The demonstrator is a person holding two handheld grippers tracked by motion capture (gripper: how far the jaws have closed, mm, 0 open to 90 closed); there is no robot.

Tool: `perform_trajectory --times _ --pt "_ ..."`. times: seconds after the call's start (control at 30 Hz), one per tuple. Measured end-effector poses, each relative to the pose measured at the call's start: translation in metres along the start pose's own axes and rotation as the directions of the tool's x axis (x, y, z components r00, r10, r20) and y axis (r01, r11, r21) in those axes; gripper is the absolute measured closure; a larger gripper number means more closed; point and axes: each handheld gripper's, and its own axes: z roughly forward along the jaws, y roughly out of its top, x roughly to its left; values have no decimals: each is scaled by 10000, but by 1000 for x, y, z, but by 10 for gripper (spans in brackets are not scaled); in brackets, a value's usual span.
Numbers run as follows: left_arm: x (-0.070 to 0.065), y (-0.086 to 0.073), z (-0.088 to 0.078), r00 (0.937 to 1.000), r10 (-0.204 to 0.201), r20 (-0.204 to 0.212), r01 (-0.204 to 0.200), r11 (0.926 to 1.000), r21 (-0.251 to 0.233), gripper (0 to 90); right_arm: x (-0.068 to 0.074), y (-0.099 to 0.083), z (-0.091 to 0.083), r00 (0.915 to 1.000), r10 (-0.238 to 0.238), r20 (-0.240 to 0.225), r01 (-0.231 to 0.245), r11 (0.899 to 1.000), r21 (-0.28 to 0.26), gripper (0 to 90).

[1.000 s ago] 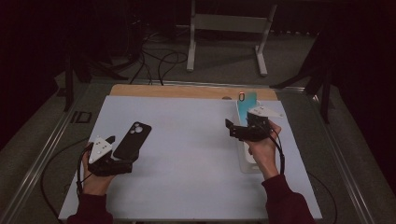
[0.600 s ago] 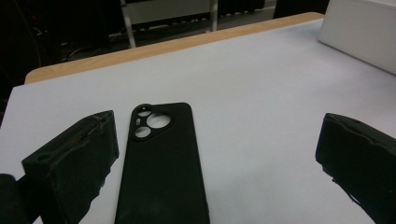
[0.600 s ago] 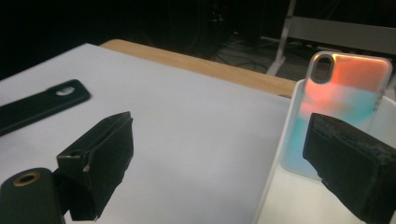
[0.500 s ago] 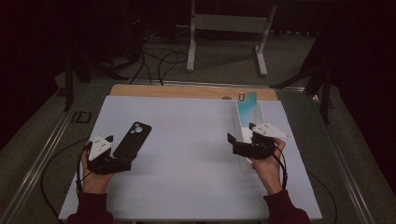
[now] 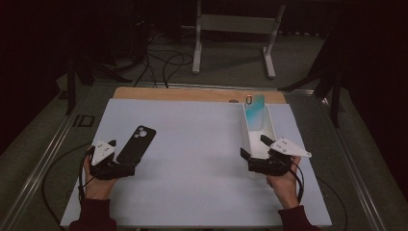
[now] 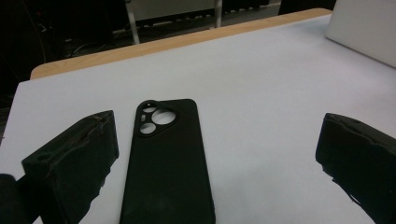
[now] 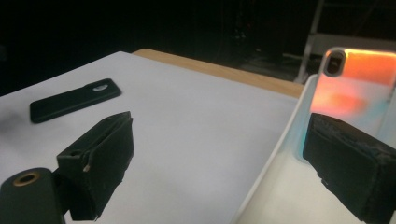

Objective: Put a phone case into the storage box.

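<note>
A black phone case (image 5: 137, 143) lies back-up on the white table, camera cutout at its far end. My left gripper (image 5: 129, 166) sits just behind its near end, open; in the left gripper view the black case (image 6: 168, 158) lies between the jaws, nearer the left one, untouched. An iridescent teal-orange phone case (image 5: 254, 108) leans upright at the far end of a white tray (image 5: 245, 137). My right gripper (image 5: 255, 148) is open at the tray's near end, empty. In the right gripper view its jaws straddle the tray's left wall (image 7: 280, 154), with the iridescent case (image 7: 359, 84) ahead.
The white mat (image 5: 192, 159) covers most of the table, with a wooden strip (image 5: 192, 94) along the far edge. Cables and a metal stand (image 5: 231, 29) are on the floor beyond. The black case (image 7: 74, 100) shows far left in the right gripper view.
My right gripper has drawn back along the tray toward the person, leaving the iridescent case leaning at the far end. My left gripper has shifted slightly back from the black case.
</note>
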Motion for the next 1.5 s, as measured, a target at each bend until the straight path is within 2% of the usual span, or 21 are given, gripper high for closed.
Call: perform_trajectory --times 0.13,0.2,0.4,0.57,0.8,0.83,0.9,0.97,1.3,1.5 --pt "1 0 1 10000 -20 -16 20 10000 34 0 2 -7 -5 9994 -335 -104 334 9993 -171 84" --pt "1 0 1 10000 6 -19 -6 10000 75 0 1 -10 -8 9995 -290 -95 287 9992 -275 84" --pt "2 -2 8 9998 0 -204 12 9981 620 0 -2 -18 -19 9990 -360 250 369 9986 -372 86" --pt "5 -2 13 9994 109 -326 -77 9954 955 0 -4 -26 -21 9995 -219 231 225 9994 -279 85" --pt "10 1 22 9993 92 -354 -37 9883 1528 0 -3 -28 -23 9997 -67 227 75 9995 -321 85" --pt "11 3 24 9991 57 -413 13 9861 1659 0 -3 -28 -23 9996 -92 251 100 9994 -325 85" --pt "14 4 29 9996 36 -276 17 9817 1906 0 -2 -27 -24 9993 -176 317 186 9992 -341 86" --pt "15 6 33 9993 154 -343 -77 9769 2135 0 -1 -27 -25 9993 -164 327 176 9992 -358 86" --pt "22 13 55 9993 172 -319 -74 9590 2833 0 -1 -26 -27 9994 -115 325 132 9985 -539 86" --pt "26 12 72 9992 299 -276 -175 9286 3706 0 -2 -25 -29 9993 -62 380 85 9981 -606 86"
